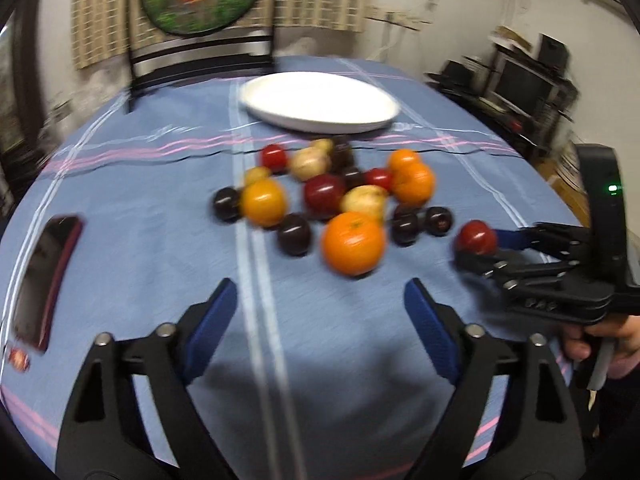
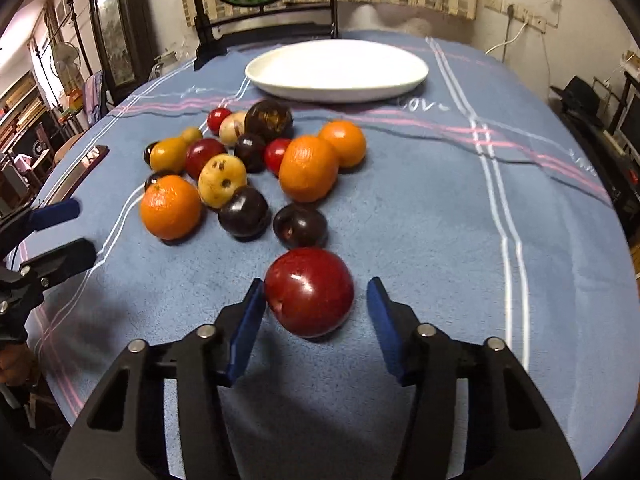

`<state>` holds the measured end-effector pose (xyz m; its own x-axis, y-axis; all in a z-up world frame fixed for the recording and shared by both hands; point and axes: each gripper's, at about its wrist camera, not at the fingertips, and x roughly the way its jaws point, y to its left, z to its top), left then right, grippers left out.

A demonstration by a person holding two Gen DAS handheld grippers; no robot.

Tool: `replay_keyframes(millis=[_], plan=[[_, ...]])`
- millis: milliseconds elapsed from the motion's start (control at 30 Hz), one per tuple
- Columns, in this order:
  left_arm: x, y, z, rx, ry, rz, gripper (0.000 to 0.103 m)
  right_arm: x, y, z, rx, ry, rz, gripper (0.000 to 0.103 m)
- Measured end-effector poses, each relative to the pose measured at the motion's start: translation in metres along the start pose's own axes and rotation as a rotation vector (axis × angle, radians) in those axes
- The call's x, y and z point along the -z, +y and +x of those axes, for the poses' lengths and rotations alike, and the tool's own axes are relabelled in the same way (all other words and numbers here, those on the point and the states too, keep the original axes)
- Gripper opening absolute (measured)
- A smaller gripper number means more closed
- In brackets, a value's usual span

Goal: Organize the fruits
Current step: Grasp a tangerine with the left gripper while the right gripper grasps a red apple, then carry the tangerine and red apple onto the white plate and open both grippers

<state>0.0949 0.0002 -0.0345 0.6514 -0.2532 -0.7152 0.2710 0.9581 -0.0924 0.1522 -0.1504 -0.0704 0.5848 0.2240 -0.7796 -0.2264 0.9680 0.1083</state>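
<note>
The red apple (image 2: 309, 292) sits on the blue tablecloth (image 2: 420, 220) right between the fingers of my right gripper (image 2: 316, 312). The left blue pad (image 2: 248, 320) looks to be at its skin; the right pad (image 2: 384, 320) stands off it with a gap, so I am not gripping it. The jaws are at a middling width around the fruit.

From the apple, at twelve o'clock in the right wrist view, lies a dark plum (image 2: 300, 225), with another plum (image 2: 243, 212) at eleven. Beyond them the pile of fruits (image 2: 248, 152) spreads toward ten and eleven o'clock: oranges, yellowish pears, small red ones and dark plums, many touching. The nearest orange (image 2: 170, 207) is at ten o'clock.

The white plate (image 2: 336, 70) lies at twelve o'clock past the pile, bare.

My left gripper (image 1: 320, 300) hangs over bare cloth with jaws wide and nothing between them; the big orange (image 1: 353, 242) is just ahead at twelve o'clock. In that blurred view a hand (image 1: 600, 340) holds the right gripper's handle at three o'clock. A dark phone (image 1: 44, 280) lies on the cloth at nine.
</note>
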Motion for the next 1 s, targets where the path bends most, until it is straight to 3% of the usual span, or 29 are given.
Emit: replay_keyframes(millis=[167, 200, 367, 767, 867, 1000], plan=[[-0.015, -0.013, 0.026, 0.033, 0.018, 0.092, 0.071, 0.001, -0.004, -0.001, -0.018, -0.009, -0.002, 0.049], [-0.018, -0.015, 0.032, 0.037, 0.027, 0.104, 0.069, 0.000, -0.005, -0.002, -0.025, -0.010, 0.000, 0.043], [-0.025, -0.017, 0.049, 0.056, 0.074, 0.131, 0.050, 0.002, -0.005, -0.003, -0.037, -0.014, 0.002, 0.043], [-0.028, -0.016, 0.056, 0.071, 0.106, 0.142, 0.045, -0.004, -0.007, -0.008, -0.069, -0.014, 0.009, 0.042], [-0.034, -0.009, 0.045, 0.123, 0.090, 0.109, 0.045, -0.021, -0.009, -0.021, -0.103, -0.052, 0.000, 0.042], [-0.082, 0.008, 0.030, 0.197, 0.016, 0.062, 0.045, -0.073, -0.017, -0.023, -0.143, -0.132, 0.004, 0.042]])
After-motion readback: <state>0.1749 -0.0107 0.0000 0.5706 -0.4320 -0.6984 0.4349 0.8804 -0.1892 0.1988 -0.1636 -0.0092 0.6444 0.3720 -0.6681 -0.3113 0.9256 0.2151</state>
